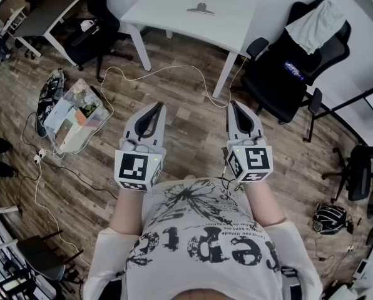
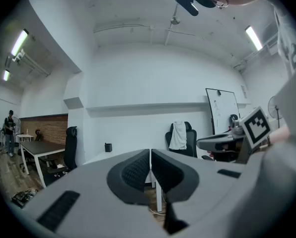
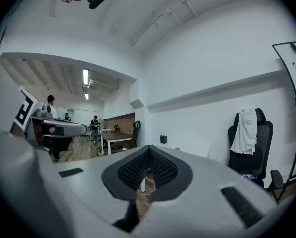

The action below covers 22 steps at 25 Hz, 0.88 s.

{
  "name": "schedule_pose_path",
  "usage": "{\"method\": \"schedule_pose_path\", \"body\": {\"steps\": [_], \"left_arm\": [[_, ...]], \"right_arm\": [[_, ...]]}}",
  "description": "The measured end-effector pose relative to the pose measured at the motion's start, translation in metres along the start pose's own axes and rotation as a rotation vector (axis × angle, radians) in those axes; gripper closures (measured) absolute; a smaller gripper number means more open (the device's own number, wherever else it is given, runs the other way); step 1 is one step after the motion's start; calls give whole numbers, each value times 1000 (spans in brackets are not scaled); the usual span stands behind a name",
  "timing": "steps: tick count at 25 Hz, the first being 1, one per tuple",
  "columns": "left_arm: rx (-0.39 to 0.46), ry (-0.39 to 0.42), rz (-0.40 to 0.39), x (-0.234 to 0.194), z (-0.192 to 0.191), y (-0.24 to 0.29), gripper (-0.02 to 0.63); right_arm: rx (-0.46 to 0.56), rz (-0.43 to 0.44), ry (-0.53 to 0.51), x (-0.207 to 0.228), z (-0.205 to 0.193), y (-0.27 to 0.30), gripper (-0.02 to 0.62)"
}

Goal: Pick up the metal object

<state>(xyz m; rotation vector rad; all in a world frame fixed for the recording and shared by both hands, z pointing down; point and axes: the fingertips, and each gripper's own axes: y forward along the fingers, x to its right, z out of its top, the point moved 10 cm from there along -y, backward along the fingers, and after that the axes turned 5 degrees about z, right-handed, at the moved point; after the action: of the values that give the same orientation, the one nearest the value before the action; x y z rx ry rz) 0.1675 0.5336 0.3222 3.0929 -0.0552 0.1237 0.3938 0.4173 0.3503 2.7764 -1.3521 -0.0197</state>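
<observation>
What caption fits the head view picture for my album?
Left gripper and right gripper, both shut, point toward the white table bearing the metal object.

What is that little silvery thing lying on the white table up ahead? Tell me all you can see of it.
The metal object is small and silvery grey, with a dull metallic look. It appears to be a flat, wide strip with a short raised part at its middle, somewhat like a clip; finer detail is too small to tell. It lies flat and alone on the white table, about midway across its top. Only the tabletop touches it; nothing holds it.
</observation>
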Motion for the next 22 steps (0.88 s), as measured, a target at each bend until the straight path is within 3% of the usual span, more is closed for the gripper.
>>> {"method": "schedule_pose_path", "body": {"steps": [8,22], "left_arm": [[5,0,-11,-7,-1,1,595],[-29,-34,29,-22,-13,-1,595]], "right_arm": [[44,-24,-17,-8,4,3,605],[26,33,-53,-23,-1,26,604]]}}
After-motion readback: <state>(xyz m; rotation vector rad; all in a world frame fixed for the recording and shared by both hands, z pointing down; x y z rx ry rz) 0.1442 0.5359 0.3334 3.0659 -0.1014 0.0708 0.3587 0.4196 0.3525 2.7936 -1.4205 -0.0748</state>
